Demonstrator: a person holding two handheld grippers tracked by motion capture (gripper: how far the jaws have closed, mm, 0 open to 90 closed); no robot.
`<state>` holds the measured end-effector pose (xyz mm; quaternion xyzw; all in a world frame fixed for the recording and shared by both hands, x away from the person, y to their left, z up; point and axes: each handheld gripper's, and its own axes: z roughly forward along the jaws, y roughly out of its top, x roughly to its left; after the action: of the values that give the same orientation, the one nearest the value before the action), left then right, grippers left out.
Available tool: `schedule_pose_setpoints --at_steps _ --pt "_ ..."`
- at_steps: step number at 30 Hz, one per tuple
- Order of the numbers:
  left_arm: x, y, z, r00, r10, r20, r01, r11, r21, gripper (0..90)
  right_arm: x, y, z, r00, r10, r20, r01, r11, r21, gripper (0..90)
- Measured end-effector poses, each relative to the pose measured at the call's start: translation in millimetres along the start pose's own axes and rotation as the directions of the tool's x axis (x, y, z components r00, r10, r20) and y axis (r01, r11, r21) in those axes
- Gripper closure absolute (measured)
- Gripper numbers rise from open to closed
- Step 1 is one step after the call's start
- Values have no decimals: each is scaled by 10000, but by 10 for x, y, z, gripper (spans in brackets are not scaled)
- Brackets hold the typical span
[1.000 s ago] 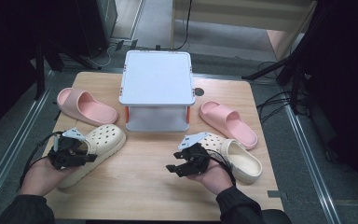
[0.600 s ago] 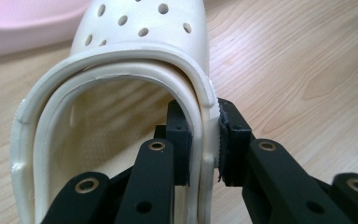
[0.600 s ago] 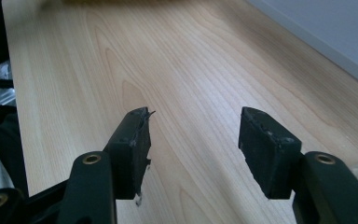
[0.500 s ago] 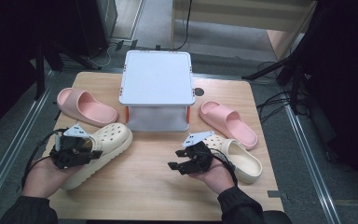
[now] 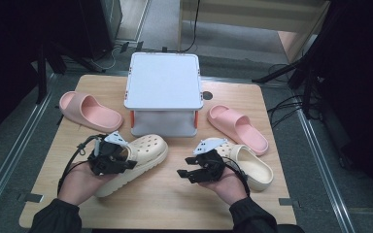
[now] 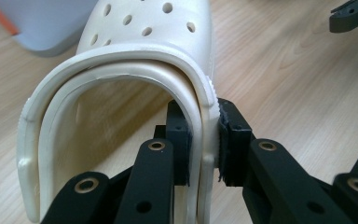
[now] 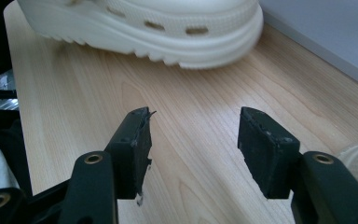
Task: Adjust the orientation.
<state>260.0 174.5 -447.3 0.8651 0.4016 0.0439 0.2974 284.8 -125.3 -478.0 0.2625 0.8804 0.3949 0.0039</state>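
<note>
My left gripper [image 6: 204, 140] pinches the smooth, curved rim of a cream rubber clog [image 5: 135, 160] with round holes on top. The clog lies near the left of the wooden table [image 5: 165, 204], its toe by the grey box [image 5: 163, 87]. My right gripper [image 7: 193, 144] is spread wide over bare wood, holding nothing. Two soft pink slides [image 5: 88, 110] lie farther back.
</note>
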Motion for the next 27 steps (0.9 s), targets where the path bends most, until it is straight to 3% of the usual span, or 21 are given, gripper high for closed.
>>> schedule_pose_setpoints --at_steps 6,10,13,16,21,24,27 --pt "-156 80 214 9993 313 216 -320 9991 287 770 68 -35 -9 9996 -267 18 267 9994 -227 486" --pt "-155 67 264 9978 460 481 -483 9976 486 762 91 -44 22 9989 -448 169 450 9989 -126 561" --pt "-158 59 272 9975 415 571 -441 9980 461 742 99 -37 50 9993 -274 247 274 9996 -30 580" --pt "-146 61 246 9964 328 782 -358 9986 377 670 109 -17 67 9998 -20 199 25 9997 -235 646" --pt "-128 49 141 9954 321 897 -336 9993 146 638 89 14 72 9987 291 408 -264 9975 -651 762" --pt "-100 25 -11 9958 475 782 -464 9988 -150 644 88 23 92 9985 347 429 -316 9970 -702 791" --pt "23 -28 -159 9978 253 611 -227 9988 -430 688 111 48 147 9983 390 436 -359 9970 -692 842"
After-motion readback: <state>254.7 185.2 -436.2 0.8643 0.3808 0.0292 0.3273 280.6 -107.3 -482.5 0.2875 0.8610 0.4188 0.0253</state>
